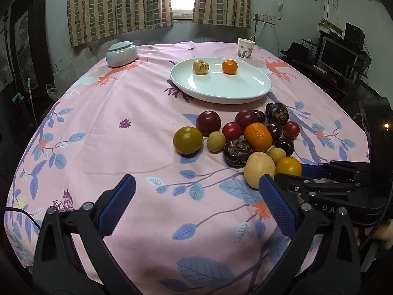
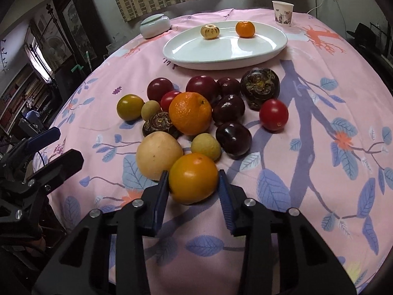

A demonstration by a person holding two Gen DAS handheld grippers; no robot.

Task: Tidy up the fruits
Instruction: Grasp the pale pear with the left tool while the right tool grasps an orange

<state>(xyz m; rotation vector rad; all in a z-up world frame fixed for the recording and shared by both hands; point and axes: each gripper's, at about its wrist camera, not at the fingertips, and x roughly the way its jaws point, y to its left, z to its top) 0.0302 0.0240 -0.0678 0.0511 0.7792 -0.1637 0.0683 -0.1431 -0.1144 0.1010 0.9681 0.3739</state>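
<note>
Right now your right gripper has its jaws around the yellow-orange fruit at the near edge of the pile, a blue pad on either side of it. The left pad looks to be touching the skin, but you cannot tell whether the right pad presses it or whether the fruit is off the cloth. Your left gripper hovers over bare tablecloth with its jaws spread wide and nothing between them.

The fruit you are reaching for sits among the others on the counter: a pale yellow fruit touches it on the left, and a small greenish-yellow one lies just behind it. Further back is a large orange, flanked by dark purple plums, red tomatoes, two dark, ridged water chestnuts and an olive-green fruit at the left end.

Beyond the pile, the white oval plate carries two things, well apart from each other: a pale striped fruit on the left and a small mandarin on the right. A lidded ceramic jar stands at the far left of the counter and a paper cup at the far right.
</note>
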